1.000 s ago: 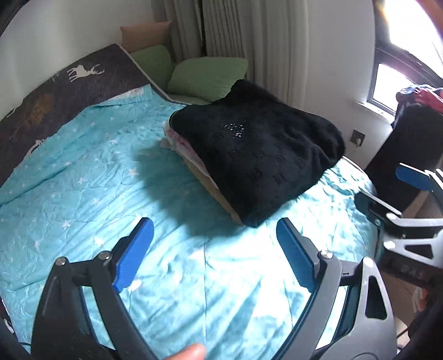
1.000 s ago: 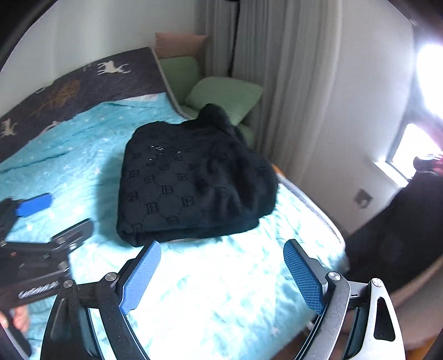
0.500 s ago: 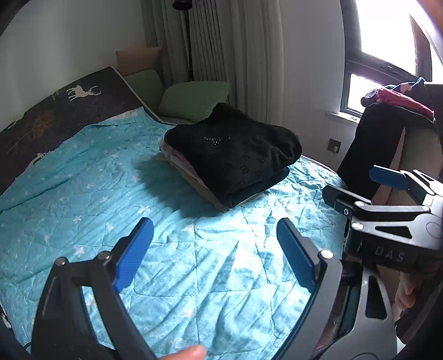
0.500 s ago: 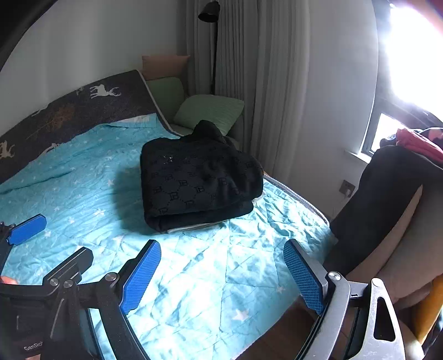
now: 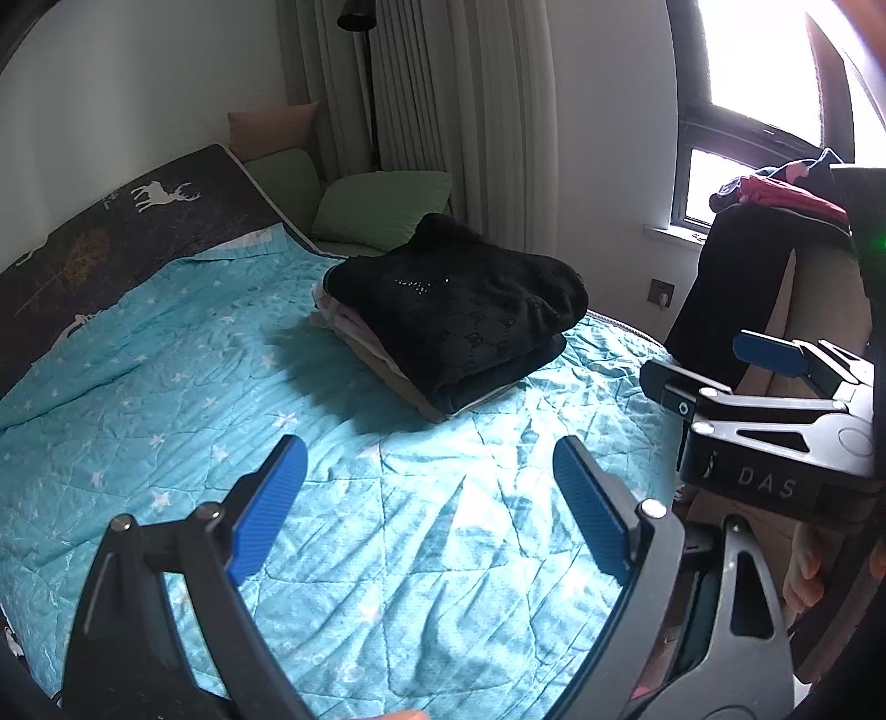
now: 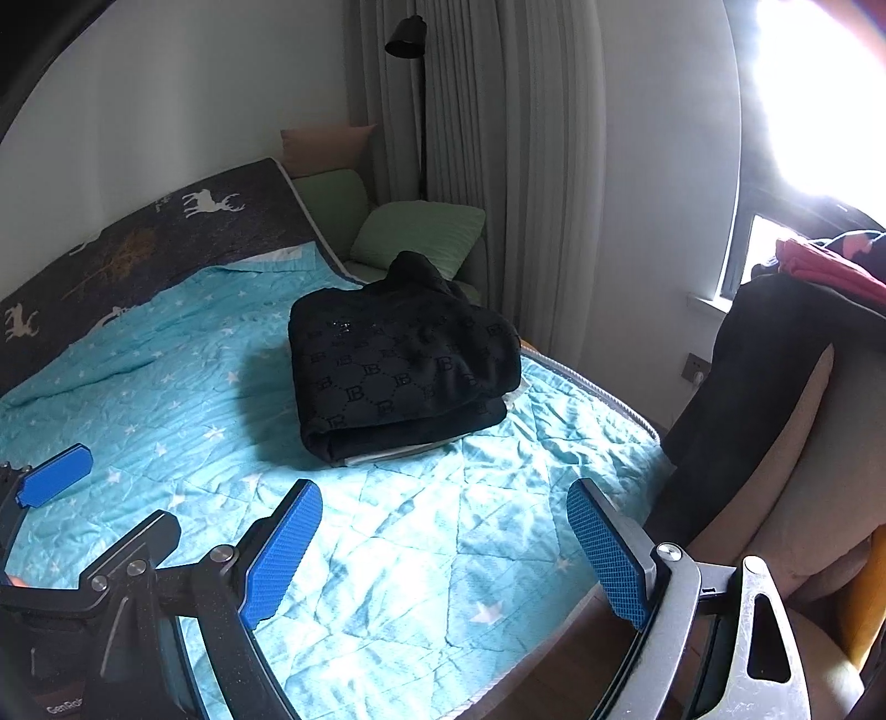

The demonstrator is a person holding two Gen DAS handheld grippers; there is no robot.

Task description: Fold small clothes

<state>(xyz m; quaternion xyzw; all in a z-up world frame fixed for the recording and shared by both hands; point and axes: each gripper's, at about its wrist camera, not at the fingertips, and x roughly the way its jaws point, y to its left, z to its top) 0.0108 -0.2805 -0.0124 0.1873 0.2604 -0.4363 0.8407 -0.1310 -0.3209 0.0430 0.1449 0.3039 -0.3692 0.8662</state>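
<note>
Folded clothes stack (image 5: 459,327) on bed (image 5: 221,387), pillows (image 5: 382,210) behind

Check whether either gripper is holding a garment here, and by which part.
Nothing is held. The left gripper and right gripper are both open above the turquoise star-print quilt; the folded black monogram sweater lies apart, on the stack.

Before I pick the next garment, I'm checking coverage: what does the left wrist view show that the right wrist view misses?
Only the left wrist view shows the pale folded clothes beneath the black sweater, and the open right gripper from the side. Only the right wrist view shows the lamp head whole and the open left gripper from the side. Both share the sweater, the turquoise quilt, the green pillow and the clothes on the chair.
</note>
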